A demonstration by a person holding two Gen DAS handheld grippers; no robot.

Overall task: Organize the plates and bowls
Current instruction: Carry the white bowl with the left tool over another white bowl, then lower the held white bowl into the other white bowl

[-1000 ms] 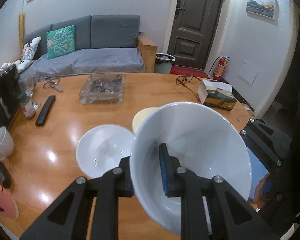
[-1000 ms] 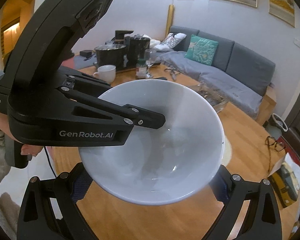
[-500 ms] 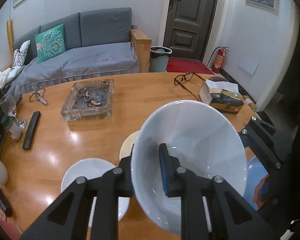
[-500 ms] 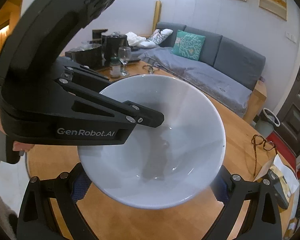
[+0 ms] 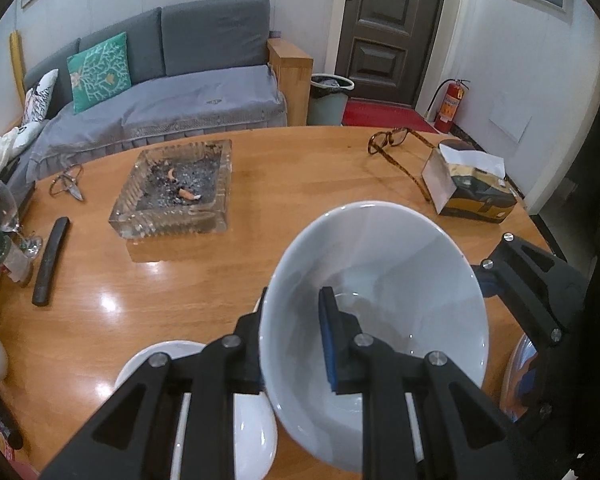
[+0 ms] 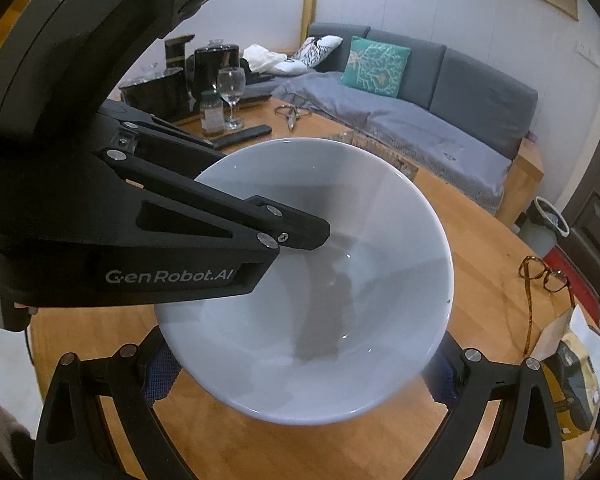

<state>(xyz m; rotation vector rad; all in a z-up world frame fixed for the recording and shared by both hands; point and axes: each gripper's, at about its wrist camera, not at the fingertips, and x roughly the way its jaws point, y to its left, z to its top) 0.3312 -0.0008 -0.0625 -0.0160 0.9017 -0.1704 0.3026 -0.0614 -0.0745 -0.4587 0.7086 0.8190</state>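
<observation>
Left wrist view, far left: wine glass (image 5: pixel 0 208) and small jar (image 5: pixel 10 258) sitting at the table (image 5: pixel 300 184) edge, black remote (image 5: pixel 50 260) lying just beside them. A metal clip-like item (image 5: pixel 66 184) is lying further back. Glass ashtray (image 5: pixel 176 190) with butts is sitting left of centre.

Low left, a white plate (image 5: pixel 252 424) is resting on the table, partly hidden under the gripper fingers. Left gripper (image 5: pixel 292 340) is pinching the near-left wall of the white bowl (image 5: pixel 396 280): one finger outside, the blue-padded finger (image 5: pixel 328 340) inside, jaws narrow and holding the rim. Bowl is being held up off the table, tilted toward the camera, above the plate's right edge.

Right of the bowl, the right gripper's black fingers (image 5: pixel 528 280) are showing beside the bowl's right side. Glasses (image 5: pixel 392 140) and a tissue box (image 5: pixel 472 188) are lying at the far right of the table.

Right wrist view: left gripper (image 6: pixel 296 236) is coming in from the left, clamped over the bowl (image 6: pixel 340 320) rim. Right gripper (image 6: pixel 304 368) is sitting with jaws wide, blue pads (image 6: pixel 160 376) flanking the bowl's underside on both sides; contact cannot be told.
</observation>
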